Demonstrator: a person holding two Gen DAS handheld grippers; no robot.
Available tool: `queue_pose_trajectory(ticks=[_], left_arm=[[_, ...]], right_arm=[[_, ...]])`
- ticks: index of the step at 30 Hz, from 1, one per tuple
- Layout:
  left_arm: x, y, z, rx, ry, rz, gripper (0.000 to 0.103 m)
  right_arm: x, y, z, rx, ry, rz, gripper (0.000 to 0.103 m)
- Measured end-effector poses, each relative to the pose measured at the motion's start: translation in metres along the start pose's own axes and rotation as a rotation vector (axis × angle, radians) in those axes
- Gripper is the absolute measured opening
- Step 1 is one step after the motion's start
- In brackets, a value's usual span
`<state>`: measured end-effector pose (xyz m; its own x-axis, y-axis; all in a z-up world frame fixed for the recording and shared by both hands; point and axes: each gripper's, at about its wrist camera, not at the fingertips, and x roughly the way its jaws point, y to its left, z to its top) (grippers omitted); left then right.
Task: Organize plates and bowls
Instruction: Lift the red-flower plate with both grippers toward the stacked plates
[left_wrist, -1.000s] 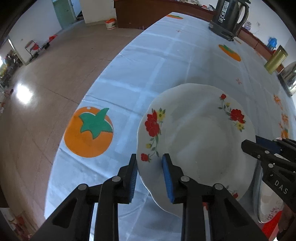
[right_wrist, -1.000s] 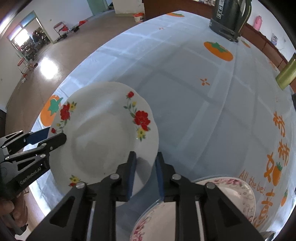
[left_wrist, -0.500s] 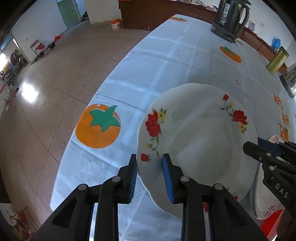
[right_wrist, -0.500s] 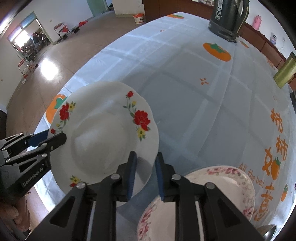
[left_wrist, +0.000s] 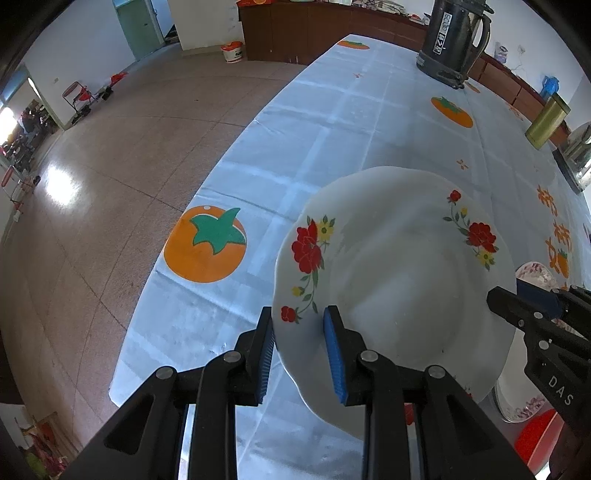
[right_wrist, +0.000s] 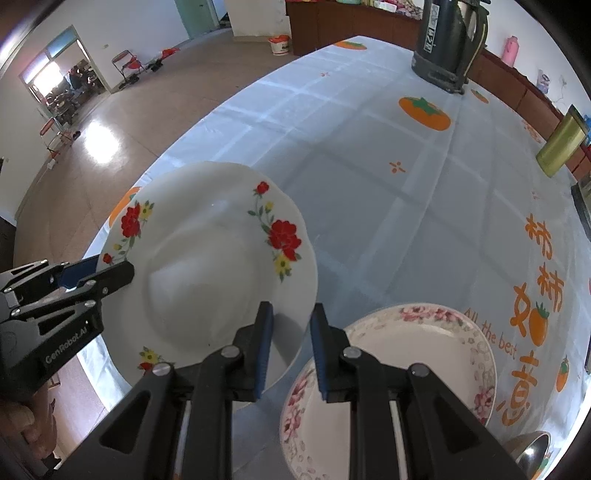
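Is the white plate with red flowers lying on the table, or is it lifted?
Lifted: the white plate hangs tilted above the tablecloth, its rim between both grippers' pads.

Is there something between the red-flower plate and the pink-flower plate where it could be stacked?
Nothing visible. The red-flower plate, held at its rim by both hand-held grippers, hangs beside the pink-flower plate, whose top is bare.

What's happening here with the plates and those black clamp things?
A person is tidying dishes using a handheld gripper in each hand. The left gripper and right gripper each clamp opposite edges of a white plate with red flowers, holding it above the blue tablecloth. A second plate with pink flowers lies on the table just beside it, perhaps where this one goes next.
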<state>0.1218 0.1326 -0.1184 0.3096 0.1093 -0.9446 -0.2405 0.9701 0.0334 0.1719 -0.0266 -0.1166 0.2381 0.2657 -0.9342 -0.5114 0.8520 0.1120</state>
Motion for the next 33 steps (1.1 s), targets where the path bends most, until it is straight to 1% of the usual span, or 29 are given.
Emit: queue_pose_trajectory(ticks=[15,33], left_arm=[[-0.014,-0.002,-0.002,0.001,-0.013,0.0,0.03],[-0.028,-0.029,-0.004,0.049,-0.023,-0.02,0.03]], right_arm=[[-0.017,0.0,-0.007,-0.003,-0.029,0.002,0.021],[-0.039,-0.018,-0.023,0.035,-0.06,-0.009,0.021]])
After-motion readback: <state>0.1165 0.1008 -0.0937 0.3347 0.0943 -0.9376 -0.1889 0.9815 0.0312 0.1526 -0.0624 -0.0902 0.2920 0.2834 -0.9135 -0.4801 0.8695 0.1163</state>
